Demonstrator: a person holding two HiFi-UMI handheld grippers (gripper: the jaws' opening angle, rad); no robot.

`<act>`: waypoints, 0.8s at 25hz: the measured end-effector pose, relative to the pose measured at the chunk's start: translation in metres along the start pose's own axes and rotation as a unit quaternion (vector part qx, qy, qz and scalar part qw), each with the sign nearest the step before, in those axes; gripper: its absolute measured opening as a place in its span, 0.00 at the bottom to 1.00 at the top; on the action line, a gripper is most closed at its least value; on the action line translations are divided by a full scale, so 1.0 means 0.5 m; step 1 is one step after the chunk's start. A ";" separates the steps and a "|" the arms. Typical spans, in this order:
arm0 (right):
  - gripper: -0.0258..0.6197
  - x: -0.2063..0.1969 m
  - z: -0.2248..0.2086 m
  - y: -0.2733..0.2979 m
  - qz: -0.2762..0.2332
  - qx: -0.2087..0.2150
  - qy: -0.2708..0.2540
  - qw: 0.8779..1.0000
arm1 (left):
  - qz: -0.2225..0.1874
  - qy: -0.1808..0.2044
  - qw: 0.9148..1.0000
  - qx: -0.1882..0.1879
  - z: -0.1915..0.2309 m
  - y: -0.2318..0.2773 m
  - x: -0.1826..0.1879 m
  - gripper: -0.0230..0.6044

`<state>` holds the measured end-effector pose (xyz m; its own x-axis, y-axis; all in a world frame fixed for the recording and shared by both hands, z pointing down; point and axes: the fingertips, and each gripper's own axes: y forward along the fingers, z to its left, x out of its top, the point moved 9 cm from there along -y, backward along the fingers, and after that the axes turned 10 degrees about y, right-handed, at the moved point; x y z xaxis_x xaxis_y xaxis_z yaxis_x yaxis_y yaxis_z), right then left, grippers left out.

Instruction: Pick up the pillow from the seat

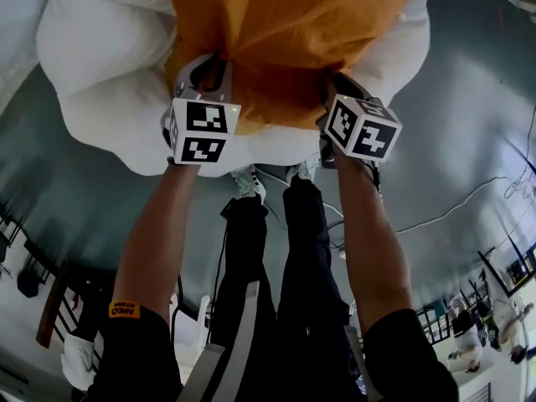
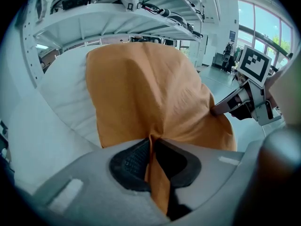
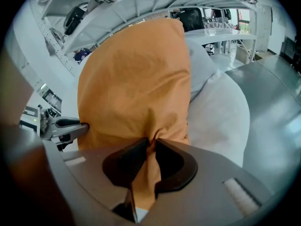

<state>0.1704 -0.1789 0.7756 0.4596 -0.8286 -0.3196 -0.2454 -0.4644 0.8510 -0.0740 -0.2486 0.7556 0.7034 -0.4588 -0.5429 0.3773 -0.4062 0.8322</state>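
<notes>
An orange pillow (image 1: 285, 32) rests on a puffy white seat (image 1: 100, 65). My left gripper (image 1: 209, 69) is at the pillow's near left edge and my right gripper (image 1: 339, 86) is at its near right edge. In the left gripper view the left gripper (image 2: 153, 142) is shut on a pinched fold of the pillow (image 2: 146, 88), with orange cloth running down between the pads. In the right gripper view the right gripper (image 3: 153, 142) pinches a fold of the pillow (image 3: 136, 84) the same way. The pillow hides much of the seat (image 3: 221, 112) behind it.
White shelving racks (image 2: 122, 13) loaded with gear stand behind the seat. Below it lies grey floor with cables (image 1: 452, 208). The person's legs (image 1: 268, 275) are under the grippers. Other people (image 1: 477, 333) stand far off at the right.
</notes>
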 end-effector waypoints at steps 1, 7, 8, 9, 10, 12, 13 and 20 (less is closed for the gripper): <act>0.13 0.000 -0.002 -0.002 0.000 0.000 0.002 1.000 | 0.001 -0.001 1.000 0.001 -0.002 0.000 0.002 0.10; 0.08 -0.006 -0.007 -0.024 -0.005 -0.004 0.011 1.000 | -0.002 -0.014 1.000 0.002 -0.019 -0.017 0.017 0.05; 0.08 -0.005 -0.005 -0.029 -0.006 -0.004 0.010 1.000 | -0.006 -0.018 1.000 0.003 -0.018 -0.023 0.022 0.05; 0.08 -0.004 0.000 -0.034 -0.006 -0.004 0.009 1.000 | -0.010 -0.022 1.000 0.005 -0.015 -0.032 0.025 0.05; 0.08 -0.004 0.007 -0.041 -0.007 -0.004 0.007 1.000 | -0.013 -0.028 1.000 0.006 -0.011 -0.043 0.027 0.05; 0.08 -0.003 0.021 -0.060 -0.010 -0.006 0.003 1.000 | -0.019 -0.037 0.999 0.005 -0.008 -0.068 0.032 0.05; 0.07 -0.001 0.027 -0.071 -0.013 -0.007 0.002 1.000 | -0.023 -0.040 0.999 0.005 -0.009 -0.082 0.037 0.05; 0.06 0.014 0.059 -0.151 -0.028 -0.005 -0.009 1.000 | -0.047 -0.054 0.997 0.008 -0.013 -0.164 0.074 0.04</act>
<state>0.1671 -0.1588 0.6969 0.4564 -0.8071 -0.3745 -0.2103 -0.5068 0.8360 -0.0752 -0.2271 0.6680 0.5953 -0.5004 -0.6286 0.4283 -0.4643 0.7752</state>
